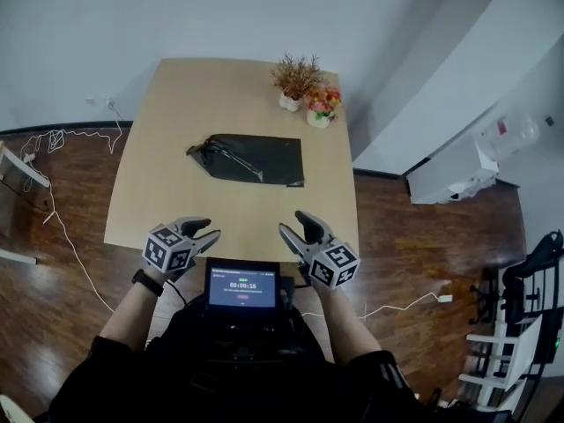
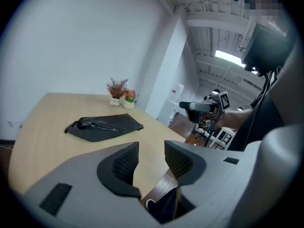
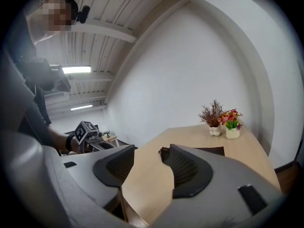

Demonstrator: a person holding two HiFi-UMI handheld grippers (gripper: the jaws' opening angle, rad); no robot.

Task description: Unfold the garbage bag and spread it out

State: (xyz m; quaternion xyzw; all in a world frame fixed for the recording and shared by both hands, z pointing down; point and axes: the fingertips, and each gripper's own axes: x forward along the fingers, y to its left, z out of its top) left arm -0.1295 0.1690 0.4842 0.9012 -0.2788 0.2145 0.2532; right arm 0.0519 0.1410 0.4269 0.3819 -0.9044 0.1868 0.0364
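The bag (image 1: 251, 159) lies sideways on the desk (image 1: 176, 122), well ahead and between the left tool (image 1: 207, 230) and the right tool (image 1: 293, 223), both half open and holding nothing.

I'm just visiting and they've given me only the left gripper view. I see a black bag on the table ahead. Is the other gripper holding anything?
Observer: No. The right gripper view shows the right gripper with its jaws apart and only bare table between them.
Operator: How does the bag lie compared with the two grippers?
Observer: In the head view, the garbage bag lies mid-table, folded. The left gripper and the right one are back at the near edge, touching nothing.
Operator: Is anything between them?
Observer: A small lit screen, at the person's chest.
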